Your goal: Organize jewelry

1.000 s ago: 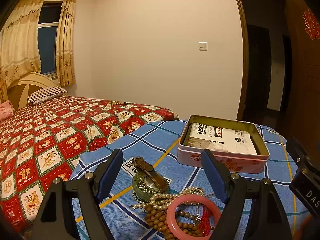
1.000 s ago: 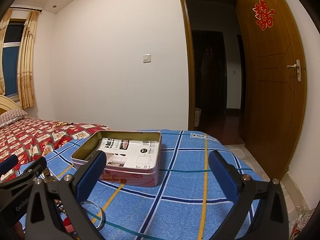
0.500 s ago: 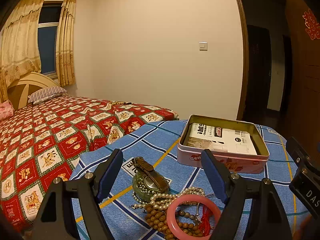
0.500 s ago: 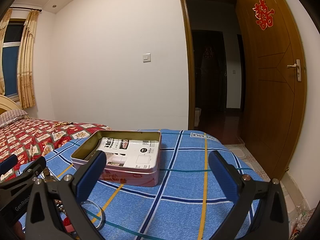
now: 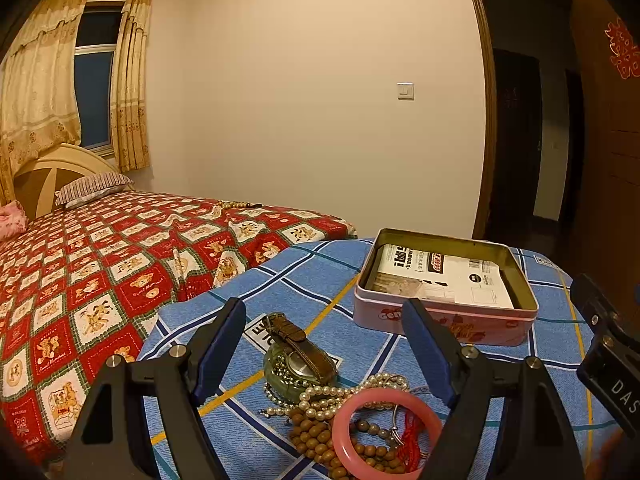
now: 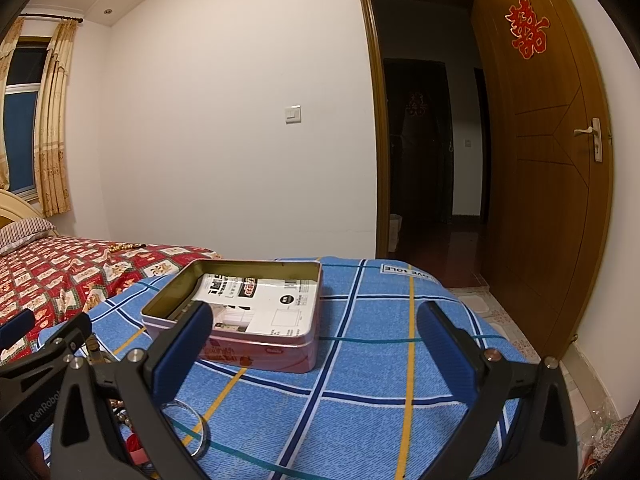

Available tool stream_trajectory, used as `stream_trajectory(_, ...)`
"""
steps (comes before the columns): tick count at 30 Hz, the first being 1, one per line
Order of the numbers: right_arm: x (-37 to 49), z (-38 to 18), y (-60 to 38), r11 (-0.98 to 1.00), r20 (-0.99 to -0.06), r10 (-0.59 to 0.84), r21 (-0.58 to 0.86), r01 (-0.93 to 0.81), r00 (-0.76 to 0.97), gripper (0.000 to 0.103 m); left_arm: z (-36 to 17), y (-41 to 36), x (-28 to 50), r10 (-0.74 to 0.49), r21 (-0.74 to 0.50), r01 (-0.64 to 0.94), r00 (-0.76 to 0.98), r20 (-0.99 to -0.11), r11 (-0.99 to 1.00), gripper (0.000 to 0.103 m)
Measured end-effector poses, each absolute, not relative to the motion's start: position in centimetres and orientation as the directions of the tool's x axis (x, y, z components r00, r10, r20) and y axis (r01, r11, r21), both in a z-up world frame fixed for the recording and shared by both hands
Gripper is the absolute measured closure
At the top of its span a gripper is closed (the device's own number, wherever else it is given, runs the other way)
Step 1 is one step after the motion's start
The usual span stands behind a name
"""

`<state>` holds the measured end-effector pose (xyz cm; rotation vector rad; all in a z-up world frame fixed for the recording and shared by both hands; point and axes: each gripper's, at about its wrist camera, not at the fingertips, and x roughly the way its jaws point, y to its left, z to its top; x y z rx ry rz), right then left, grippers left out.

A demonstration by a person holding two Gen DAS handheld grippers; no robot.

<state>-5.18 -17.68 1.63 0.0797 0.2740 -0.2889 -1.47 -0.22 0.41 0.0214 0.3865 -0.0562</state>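
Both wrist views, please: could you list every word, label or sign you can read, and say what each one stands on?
"DAS", cut off: black body of the right tongs.
"GenRobo", cut off: black body of the left tongs.
"Gen", then hidden: side of the open pink metal tin.
Red double-happiness sign: brown wooden door.
White cloth label on the blue checked cover: upside down, unclear.
Print on the white paper packet inside the tin: too small.

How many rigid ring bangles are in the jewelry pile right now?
2. A pink bangle lies on the wooden beads at the pile's near edge; a thin metal bangle lies flat on the blue cloth on the pile's right side. The left gripper may hide others.
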Motion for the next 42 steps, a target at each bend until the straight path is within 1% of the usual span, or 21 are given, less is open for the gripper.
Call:
stream_trajectory(11,-4.7,1.2,-17.8,0.96,-0.308,-0.245,0.052,0.274,0.919,0.0,0.6,-0.3,-2.0,-0.049,0.026,0.063,0.928,-0.369,0.998,0.023)
stream_trajectory(15,-4.5,1.2,-18.1,0.961,-0.326,-0.23,0.07,0.266,0.917,0.0,0.7,0.2,-2.4,-0.022,0.08,0.058,0.921,-0.39,0.995,0.023)
stream_trajectory(20,-3.9,0.7,-19.0,0.969,-0.402,-0.141,0.131,0.209,0.905,0.0,0.1,2.9,-2.4,0.003,0.102,0.048,0.893,-0.449,0.994,0.023)
stream_trajectory(22,-3.5,0.3,-19.2,0.973,-0.444,-0.072,0.165,0.16,0.893,0.008,-0.2,4.4,-2.3,0.012,0.098,0.04,0.876,-0.482,0.994,0.023)
stream_trajectory(23,-3.1,0.0,-19.1,0.976,-0.469,-0.029,0.178,0.126,0.883,0.015,-0.4,5.1,-2.1,0.004,0.084,0.044,0.866,-0.5,0.995,0.023)
stream_trajectory(24,-2.8,-0.3,-18.9,0.978,-0.496,0.016,0.191,0.09,0.868,0.019,-0.5,5.9,-2.0,-0.012,0.062,0.052,0.858,-0.514,0.997,0.023)
stream_trajectory(26,-2.1,-1.0,-18.3,0.972,-0.551,0.146,0.234,-0.016,0.822,0.024,-0.6,7.0,-2.1,-0.032,0.032,0.057,0.85,-0.525,0.998,0.023)
stream_trajectory(28,-1.5,-1.6,-17.4,0.963,-0.593,0.227,0.255,-0.087,0.772,0.03,-0.5,7.6,-2.2,-0.036,0.029,0.06,0.85,-0.525,0.998,0.023)
stream_trajectory(30,-1.3,-1.9,-16.3,0.959,-0.614,0.269,0.245,-0.145,0.742,0.042,-0.5,7.8,-2.3,-0.05,0.035,0.081,0.847,-0.529,0.996,0.023)
stream_trajectory(32,-1.5,-1.9,-15.0,0.956,-0.623,0.292,0.222,-0.194,0.726,0.046,-0.8,7.9,-2.2,-0.043,0.05,0.083,0.844,-0.535,0.995,0.023)
stream_trajectory(35,-1.8,-1.6,-13.0,0.926,-0.623,0.376,0.239,-0.291,0.686,0.044,-1.1,8.4,-1.9,-0.046,0.031,0.076,0.832,-0.553,0.997,0.023)
stream_trajectory(36,-1.9,-1.6,-12.3,0.916,-0.626,0.4,0.249,-0.315,0.67,0.035,-1.1,8.6,-1.8,-0.049,0.02,0.072,0.828,-0.559,0.997,0.023)
stream_trajectory(37,-1.5,-1.9,-11.5,0.904,-0.635,0.425,0.262,-0.338,0.645,0.029,-1.1,8.8,-1.8,-0.049,0.015,0.069,0.826,-0.561,0.997,0.023)
stream_trajectory(38,-1.3,-2.1,-11.1,0.896,-0.642,0.441,0.272,-0.351,0.628,0.02,-1.2,9.0,-1.8,-0.048,0.009,0.064,0.826,-0.561,0.998,0.023)
stream_trajectory(39,-0.9,-2.3,-10.5,0.892,-0.653,0.447,0.273,-0.36,0.611,0.016,-1.1,9.2,-1.8,-0.049,0.0,0.06,0.826,-0.561,0.998,0.023)
stream_trajectory(42,0.3,-3.3,-9.2,0.895,-0.697,0.432,0.252,-0.369,0.572,0.015,-1.1,9.5,-1.8,-0.057,-0.02,0.056,0.824,-0.563,0.998,0.023)
